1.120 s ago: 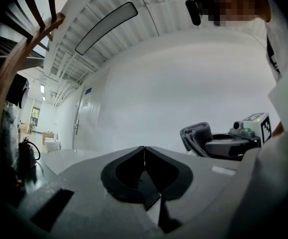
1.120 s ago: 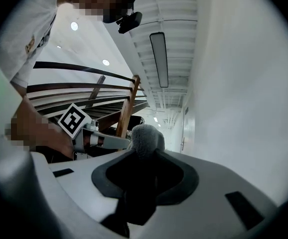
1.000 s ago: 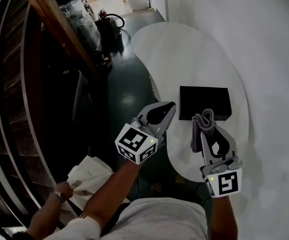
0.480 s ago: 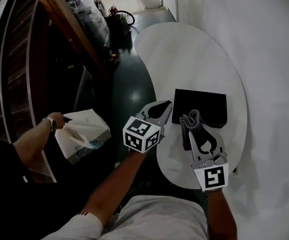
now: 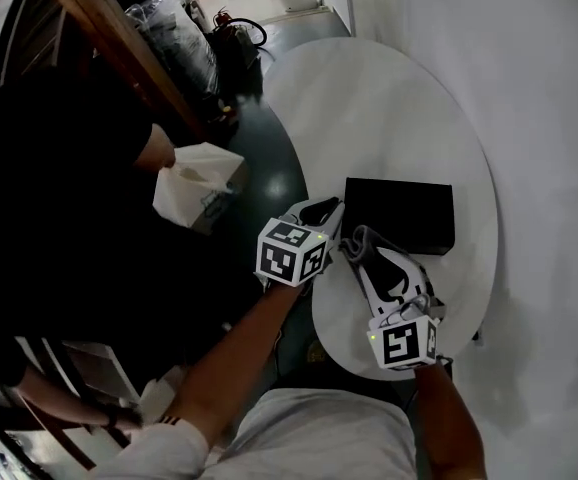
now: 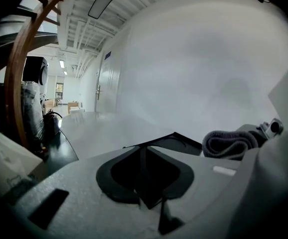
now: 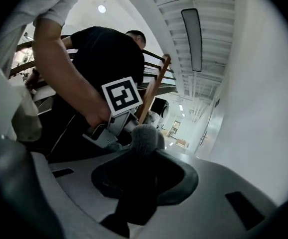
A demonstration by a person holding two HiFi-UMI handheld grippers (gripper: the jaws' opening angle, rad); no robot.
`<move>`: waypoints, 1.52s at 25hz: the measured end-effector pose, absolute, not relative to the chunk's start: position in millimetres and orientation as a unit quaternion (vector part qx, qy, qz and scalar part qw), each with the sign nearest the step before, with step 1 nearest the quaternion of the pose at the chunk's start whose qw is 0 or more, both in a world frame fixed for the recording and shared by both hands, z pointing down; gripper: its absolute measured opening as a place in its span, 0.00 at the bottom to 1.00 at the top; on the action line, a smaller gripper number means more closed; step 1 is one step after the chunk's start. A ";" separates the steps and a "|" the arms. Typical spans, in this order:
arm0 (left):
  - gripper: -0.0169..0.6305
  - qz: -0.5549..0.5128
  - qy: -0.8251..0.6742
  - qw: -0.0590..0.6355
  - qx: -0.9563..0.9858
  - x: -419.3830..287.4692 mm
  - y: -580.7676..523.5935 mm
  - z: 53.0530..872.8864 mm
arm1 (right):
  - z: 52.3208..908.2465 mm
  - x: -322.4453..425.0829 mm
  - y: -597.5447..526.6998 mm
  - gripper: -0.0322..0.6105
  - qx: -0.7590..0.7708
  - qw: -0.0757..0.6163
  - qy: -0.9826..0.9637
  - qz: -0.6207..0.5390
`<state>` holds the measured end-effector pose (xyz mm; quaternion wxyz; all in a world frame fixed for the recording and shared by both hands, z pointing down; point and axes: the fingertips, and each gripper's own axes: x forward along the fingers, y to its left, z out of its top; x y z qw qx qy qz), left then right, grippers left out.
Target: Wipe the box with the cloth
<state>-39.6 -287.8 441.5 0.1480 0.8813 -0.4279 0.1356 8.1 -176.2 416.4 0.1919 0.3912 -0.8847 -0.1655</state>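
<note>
On the round white desk (image 5: 389, 98), from the head view, the black box (image 5: 399, 213) is lying just ahead of both tools. Along the left gripper view, the left hand-held gripper (image 6: 144, 149) is showing jaws that have just been opening a crack, with nothing between them. Along the right gripper view, the right hand-held gripper (image 7: 144, 156) is pinching the grey cloth (image 7: 145, 138).

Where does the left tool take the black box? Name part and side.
Grip the short end of the box facing the left tool, coming level from that side; its jaws, empty, have just been opening. The box lies flat and low, and the cloth in the right tool crowds its near long edge.
</note>
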 end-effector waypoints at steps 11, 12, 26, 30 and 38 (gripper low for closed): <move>0.20 0.208 -0.400 0.209 0.868 -28.1 -309.8 486.3 | 467.2 -1.1 -193.9 0.21 0.342 0.300 -0.865 -0.212; 0.20 0.213 -0.400 0.214 0.865 -28.3 -311.2 490.3 | 471.5 -2.3 -194.5 0.21 0.335 0.312 -0.861 -0.222; 0.21 0.226 -0.391 0.247 0.858 -17.9 -320.1 504.4 | 519.5 -11.4 -203.2 0.21 0.267 0.430 -0.800 -0.322; 0.21 0.220 -0.388 0.248 0.860 -18.5 -319.8 503.9 | 519.6 2.4 -202.6 0.21 0.272 0.437 -0.794 -0.323; 0.20 0.214 -0.390 0.248 0.861 -23.3 -319.2 505.0 | 522.5 56.4 -201.0 0.21 0.297 0.452 -0.780 -0.313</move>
